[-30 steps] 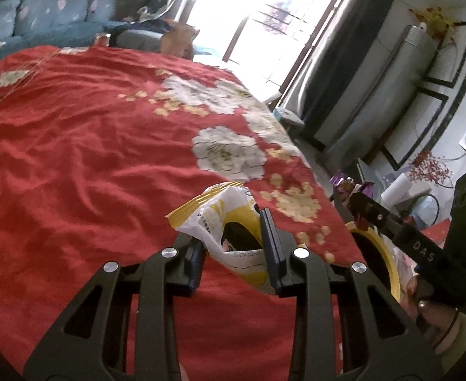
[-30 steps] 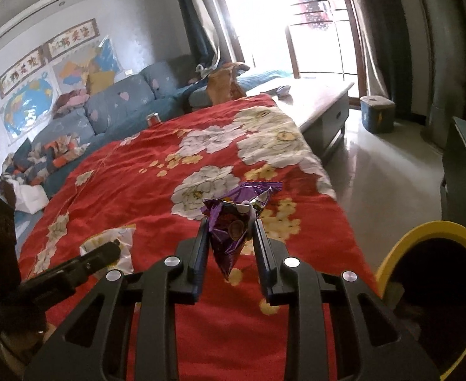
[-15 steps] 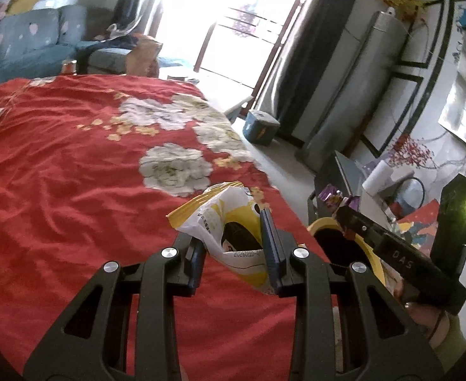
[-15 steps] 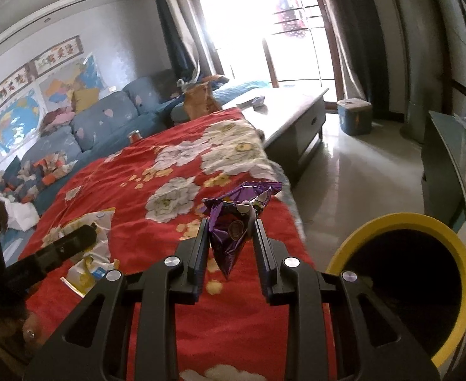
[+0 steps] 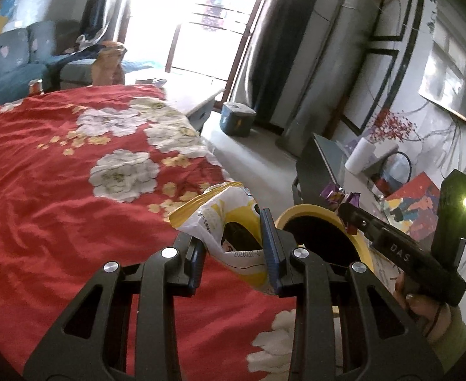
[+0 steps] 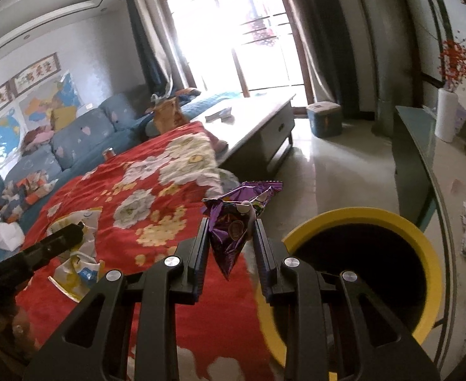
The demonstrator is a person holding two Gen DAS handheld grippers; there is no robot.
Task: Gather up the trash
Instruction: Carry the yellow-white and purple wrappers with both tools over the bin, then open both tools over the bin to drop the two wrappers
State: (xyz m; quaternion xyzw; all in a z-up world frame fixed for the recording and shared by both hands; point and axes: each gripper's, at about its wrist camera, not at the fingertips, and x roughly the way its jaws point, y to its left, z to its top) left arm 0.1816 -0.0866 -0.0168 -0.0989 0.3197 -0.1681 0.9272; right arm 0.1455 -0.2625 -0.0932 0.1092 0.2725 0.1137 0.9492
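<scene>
my left gripper [image 5: 234, 254] is clamped on a yellow bag [image 5: 229, 222], my right gripper [image 6: 231, 247] on a purple wrapper [image 6: 233, 219]. both look light, crinkly, slippery; pinched mid-body. bin [image 6: 420, 244] sits just ahead-right.
</scene>
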